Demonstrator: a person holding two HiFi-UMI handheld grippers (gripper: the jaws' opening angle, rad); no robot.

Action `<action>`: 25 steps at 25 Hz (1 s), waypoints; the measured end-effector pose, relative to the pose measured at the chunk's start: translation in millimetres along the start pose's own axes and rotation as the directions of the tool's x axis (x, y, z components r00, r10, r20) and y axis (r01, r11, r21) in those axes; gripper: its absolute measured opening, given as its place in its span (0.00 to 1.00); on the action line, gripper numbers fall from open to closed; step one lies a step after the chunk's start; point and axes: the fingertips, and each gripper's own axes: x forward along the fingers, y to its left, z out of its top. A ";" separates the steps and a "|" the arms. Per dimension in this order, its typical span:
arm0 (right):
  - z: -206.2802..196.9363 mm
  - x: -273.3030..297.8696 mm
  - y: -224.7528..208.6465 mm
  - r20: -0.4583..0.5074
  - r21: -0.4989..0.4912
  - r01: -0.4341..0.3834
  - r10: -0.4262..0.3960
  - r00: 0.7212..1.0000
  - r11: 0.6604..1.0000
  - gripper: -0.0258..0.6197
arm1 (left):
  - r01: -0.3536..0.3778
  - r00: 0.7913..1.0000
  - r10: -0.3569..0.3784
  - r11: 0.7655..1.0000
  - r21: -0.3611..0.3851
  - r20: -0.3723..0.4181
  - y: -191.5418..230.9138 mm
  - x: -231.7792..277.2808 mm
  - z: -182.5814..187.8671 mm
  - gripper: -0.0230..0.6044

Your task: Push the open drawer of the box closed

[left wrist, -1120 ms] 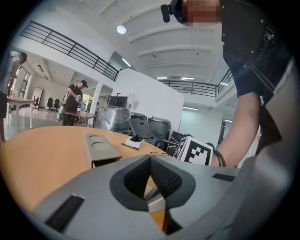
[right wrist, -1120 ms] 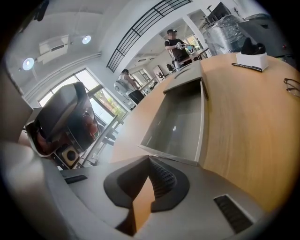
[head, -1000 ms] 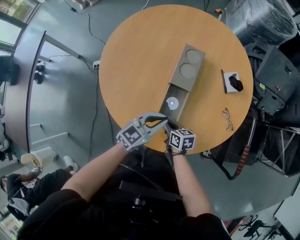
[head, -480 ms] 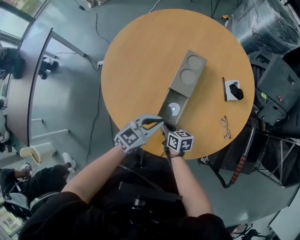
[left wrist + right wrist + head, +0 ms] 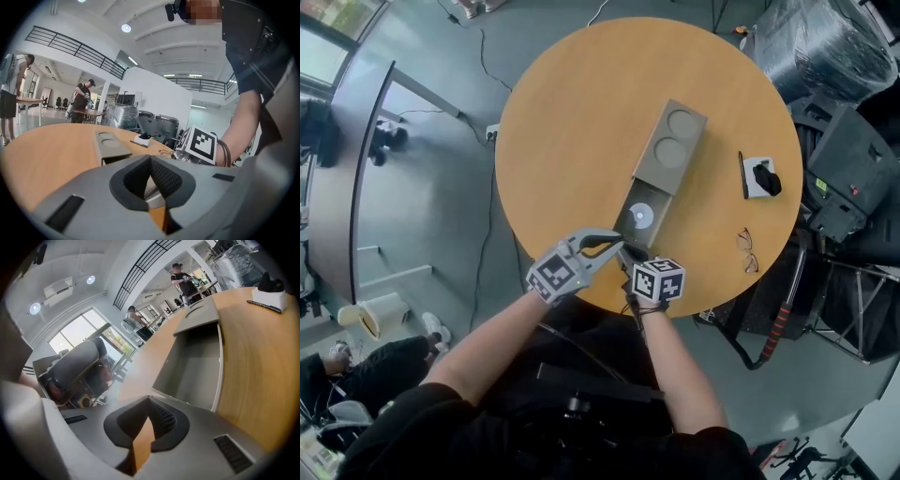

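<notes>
A long grey box lay on the round wooden table, its top marked with two round hollows. Its drawer stood pulled out from the end of the box nearer the person, and a small white disc lay on the drawer's floor.

Both grippers were at the outer end of the drawer, on the far side of it from the box. The left gripper reached in from the left of that end, with its tips close to the drawer front. Its jaws were pressed together with nothing pinched between them. The right gripper sat just beside it, a little nearer the table edge, and its jaws were pressed together and empty too (its own view looked straight along the open drawer towards the box). Whether either gripper touched the drawer front could not be made out.

To the right of the box, well apart from it, a small white block carried a black lump, with a thin black stick just beside it. A pair of glasses lay further from the box, near the table's rim.

Beyond the far end of the box, in the left gripper view, two people stood at other tables in the hall.
</notes>
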 end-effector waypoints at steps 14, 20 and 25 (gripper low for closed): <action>1.7 10.8 -26.7 0.028 0.138 0.132 -0.137 0.990 0.982 0.07 | 0.111 0.994 -0.111 0.994 0.002 -0.021 27.6 9.4 -2.2 0.08; 17.6 17.7 -34.3 0.049 0.138 0.144 -0.152 0.987 0.980 0.07 | 0.126 0.992 -0.126 0.992 -0.001 -0.030 39.9 16.4 -2.6 0.08; 28.8 22.2 -36.4 0.061 0.152 0.146 -0.157 0.986 0.977 0.07 | 0.138 0.990 -0.138 0.990 -0.004 -0.031 48.6 22.8 0.9 0.08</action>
